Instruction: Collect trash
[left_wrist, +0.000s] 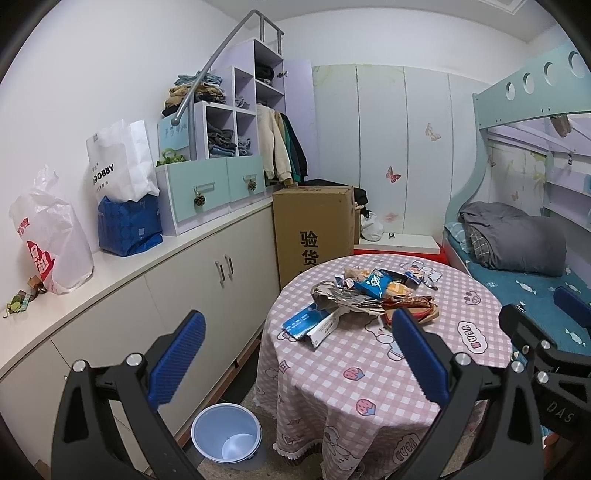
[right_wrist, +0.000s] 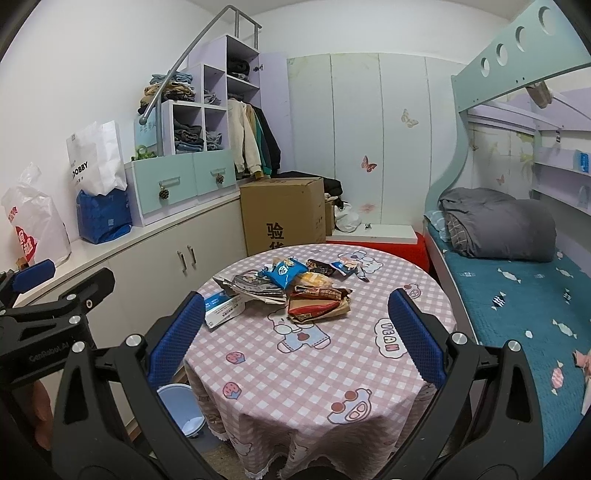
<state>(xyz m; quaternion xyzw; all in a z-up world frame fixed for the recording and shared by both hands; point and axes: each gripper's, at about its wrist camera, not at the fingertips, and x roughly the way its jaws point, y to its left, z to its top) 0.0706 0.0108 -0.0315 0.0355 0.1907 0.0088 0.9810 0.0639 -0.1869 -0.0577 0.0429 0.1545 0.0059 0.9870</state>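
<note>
Both my left gripper and right gripper are wide open, empty. Wrapper pile lies mid-table; bin stands on the floor beside it. I should approach low, pinching one wrapper.

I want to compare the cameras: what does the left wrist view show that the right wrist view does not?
Only the left wrist view shows the whole open bin on the floor. Only the right wrist view shows the blue box on the bed shelf. Both show the wrappers piled on the round table, and both grippers open and empty.
</note>
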